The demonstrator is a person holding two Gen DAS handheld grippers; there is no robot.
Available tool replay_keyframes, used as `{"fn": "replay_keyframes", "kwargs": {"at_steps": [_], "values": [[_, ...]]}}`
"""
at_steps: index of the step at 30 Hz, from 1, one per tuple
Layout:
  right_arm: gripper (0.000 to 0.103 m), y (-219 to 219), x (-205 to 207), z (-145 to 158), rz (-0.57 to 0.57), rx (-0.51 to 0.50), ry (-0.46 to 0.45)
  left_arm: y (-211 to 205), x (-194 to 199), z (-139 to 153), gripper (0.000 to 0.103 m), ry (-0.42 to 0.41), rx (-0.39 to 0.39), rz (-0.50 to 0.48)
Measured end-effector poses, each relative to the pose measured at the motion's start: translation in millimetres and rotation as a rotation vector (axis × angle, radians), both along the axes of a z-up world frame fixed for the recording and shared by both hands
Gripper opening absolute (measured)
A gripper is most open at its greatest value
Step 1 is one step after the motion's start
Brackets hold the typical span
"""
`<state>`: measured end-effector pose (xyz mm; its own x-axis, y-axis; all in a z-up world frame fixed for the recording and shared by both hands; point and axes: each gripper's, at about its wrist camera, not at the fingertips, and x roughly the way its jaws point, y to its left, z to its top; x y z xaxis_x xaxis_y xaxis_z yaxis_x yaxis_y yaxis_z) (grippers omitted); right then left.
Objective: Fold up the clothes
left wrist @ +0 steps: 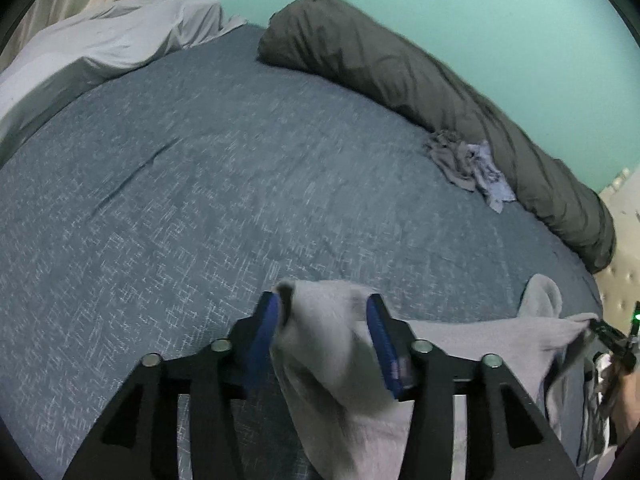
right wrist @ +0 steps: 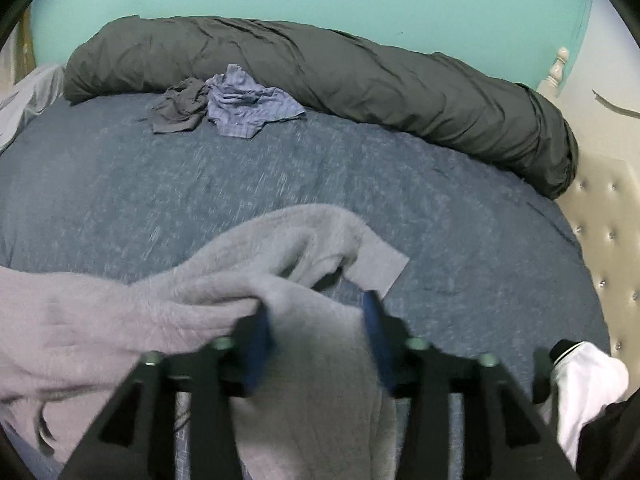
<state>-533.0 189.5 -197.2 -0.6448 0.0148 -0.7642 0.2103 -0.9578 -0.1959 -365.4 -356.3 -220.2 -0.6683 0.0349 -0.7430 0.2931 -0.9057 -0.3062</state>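
Now | left hand-held gripper (left wrist: 324, 320) part-open, grey garment (left wrist: 340, 360) loose between pads | right hand-held gripper (right wrist: 316, 320) likewise.

R gripper (right wrist: 318, 316) w/ jaws apart, grey fleece garment (right wrist: 132, 304) draped between the blue pads (right wrist: 256, 336), not pinched. Garment spreads left over the blue bedspread (right wrist: 360, 184). Far side: dark grey rolled duvet (right wrist: 360, 80) w/ a crumpled blue plaid piece (right wrist: 248, 106) & a dark grey piece (right wrist: 180, 110) just beside it. White sleeve (right wrist: 584, 388) at lower right.

Fuzzy grey knit garment (right wrist: 120, 304), matt heathered blue woven bedspread (left wrist: 200, 200)
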Motion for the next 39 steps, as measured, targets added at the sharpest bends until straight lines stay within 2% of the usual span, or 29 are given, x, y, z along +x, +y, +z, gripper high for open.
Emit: {"fn": "replay_keyframes", "kwargs": {"at_steps": [4,7,10,13,17,21,22,23,24,25,26,28,31,33,39], "values": [[0.056,21,27,-3,-0.008,-0.13,0.033,9,27,0,0.064,0.03,-0.018,-0.012],[0.062,32,49,-11,0.021,-0.19,-0.002,28,47,-4,0.064,0.05,-0.018,-0.042],[0.065,47,69,-30,-0.005,-0.175,-0.048,50,66,-13,0.064,0.061,-0.015,-0.055],[0.073,63,86,-53,-0.031,-0.177,-0.105,73,77,-28,0.064,0.062,0.008,-0.05],[0.074,72,98,-94,-0.034,-0.175,-0.272,96,86,-44,0.064,0.067,0.067,-0.036],[0.073,67,110,-114,0.001,-0.087,-0.282,117,92,-54,0.064,0.09,0.08,-0.049],[0.069,65,111,-117,0.012,-0.066,-0.283,121,94,-56,0.064,0.098,0.07,-0.052],[0.057,64,112,-119,0.024,-0.057,-0.275,123,97,-58,0.064,0.111,0.061,-0.048],[0.051,66,115,-120,0.025,-0.055,-0.27,125,100,-60,0.064,0.126,0.052,-0.042],[0.039,67,115,-120,0.018,-0.053,-0.265,126,102,-61,0.064,0.142,0.045,-0.038],[0.024,69,114,-119,0.009,-0.059,-0.254,126,106,-63,0.064,0.165,0.027,-0.03],[0.01,71,111,-115,0.003,-0.057,-0.238,129,107,-64,0.064,0.174,-0.019,-0.032],[0.006,70,107,-109,0.015,-0.029,-0.22,130,108,-66,0.064,0.185,-0.043,-0.033],[0.006,72,104,-97,0.017,-0.022,-0.17,129,108,-67,0.064,0.192,-0.035,-0.022],[0.005,70,64,-40,-0.013,-0.034,-0.035,130,108,-68,0.064,0.201,-0.003,-0.015]]}}
